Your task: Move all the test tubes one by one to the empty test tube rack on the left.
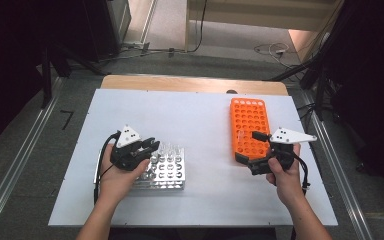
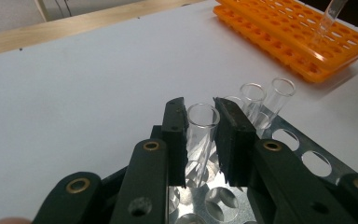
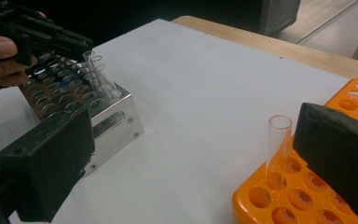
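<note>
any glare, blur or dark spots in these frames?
High view: even light on the white table, surroundings dark. Left gripper view: tube sharp, orange rack slightly soft. Right gripper view: near tool jaws blurred, metal rack catching glare.

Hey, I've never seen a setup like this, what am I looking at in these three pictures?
A person at a white table holds a hand-operated clamp tool in each hand. One picture looks down from above; the other two come from cameras riding on each tool. The left gripper is closed on a clear glass tube standing in a metal rack. The right gripper is open, its jaws either side of another tube that stands in an orange rack.
</note>
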Motion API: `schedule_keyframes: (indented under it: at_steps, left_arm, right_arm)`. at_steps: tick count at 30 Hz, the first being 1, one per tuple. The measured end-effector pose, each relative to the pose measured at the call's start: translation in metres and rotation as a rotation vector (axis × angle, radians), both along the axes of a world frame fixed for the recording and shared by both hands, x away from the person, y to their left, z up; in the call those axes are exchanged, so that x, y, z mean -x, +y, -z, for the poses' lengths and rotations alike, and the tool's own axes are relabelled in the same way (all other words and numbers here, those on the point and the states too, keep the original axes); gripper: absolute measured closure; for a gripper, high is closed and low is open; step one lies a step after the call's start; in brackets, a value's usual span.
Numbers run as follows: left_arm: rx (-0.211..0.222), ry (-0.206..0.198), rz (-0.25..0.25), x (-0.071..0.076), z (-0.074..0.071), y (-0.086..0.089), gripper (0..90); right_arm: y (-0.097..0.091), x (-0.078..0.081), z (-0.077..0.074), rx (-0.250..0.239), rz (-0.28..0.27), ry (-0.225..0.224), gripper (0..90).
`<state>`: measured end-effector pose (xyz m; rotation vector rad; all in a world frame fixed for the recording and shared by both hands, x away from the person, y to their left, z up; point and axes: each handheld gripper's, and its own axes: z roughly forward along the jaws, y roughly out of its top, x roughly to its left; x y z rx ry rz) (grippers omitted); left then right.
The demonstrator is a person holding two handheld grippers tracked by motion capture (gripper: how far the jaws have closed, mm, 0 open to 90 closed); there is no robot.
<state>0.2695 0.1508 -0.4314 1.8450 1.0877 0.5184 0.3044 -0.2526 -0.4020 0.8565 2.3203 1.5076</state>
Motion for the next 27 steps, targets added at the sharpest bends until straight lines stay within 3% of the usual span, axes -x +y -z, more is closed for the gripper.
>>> schedule_keyframes:
  at_steps: [5, 9, 13, 20, 27]
  left_arm:
    - [-0.021, 0.025, -0.016, -0.001, 0.001, 0.0, 70.8]
    - [-0.011, 0.02, -0.024, 0.0, -0.001, 0.001, 61.7]
    - [0.031, 0.006, -0.021, 0.0, -0.005, 0.006, 48.5]
    - [0.114, -0.034, 0.006, 0.005, -0.018, 0.014, 33.4]
    - [0.167, -0.072, 0.05, 0.01, -0.029, 0.01, 17.1]
  right_arm:
    - [-0.002, -0.001, 0.0, -0.003, 0.002, 0.001, 0.0]
    - [-0.006, -0.002, -0.002, -0.012, 0.013, -0.002, 0.0]
    - [-0.011, -0.004, -0.004, -0.018, 0.023, -0.008, 0.0]
    - [-0.019, -0.012, -0.004, -0.027, 0.055, -0.006, 0.0]
    - [-0.022, -0.024, 0.006, -0.027, 0.086, 0.017, 1.9]
